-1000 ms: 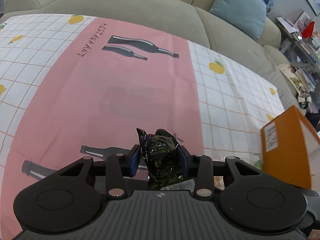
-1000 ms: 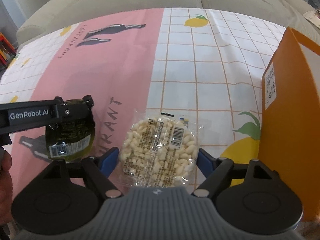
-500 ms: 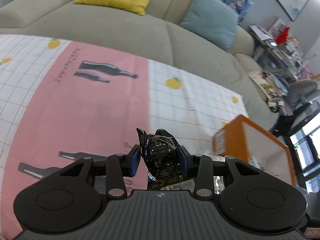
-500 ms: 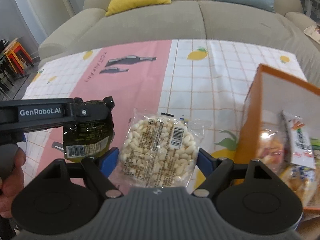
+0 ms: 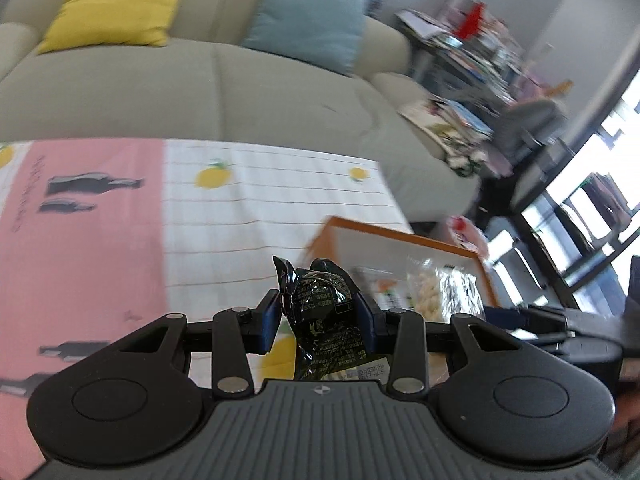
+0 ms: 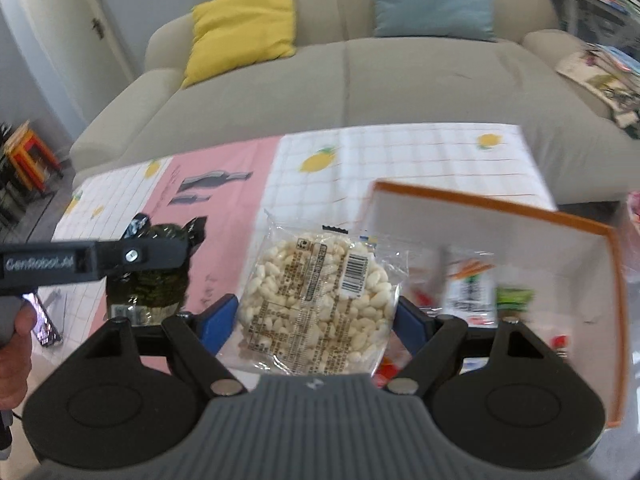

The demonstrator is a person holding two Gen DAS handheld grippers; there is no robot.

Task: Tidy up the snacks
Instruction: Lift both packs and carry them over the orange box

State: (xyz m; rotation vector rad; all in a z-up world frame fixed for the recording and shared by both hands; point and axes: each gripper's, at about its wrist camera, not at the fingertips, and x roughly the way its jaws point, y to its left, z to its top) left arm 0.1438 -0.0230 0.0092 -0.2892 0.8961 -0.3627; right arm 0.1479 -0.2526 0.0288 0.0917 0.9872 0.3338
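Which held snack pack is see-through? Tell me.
The puffed rice pack in the right tongs; the left tongs hold a dark green pack.

My left claw [image 5: 318,316] is pinching a dark green snack packet [image 5: 320,312] above the surface [image 5: 248,220]. An orange-rimmed box [image 5: 400,236] is sitting just beyond, holding other snacks.
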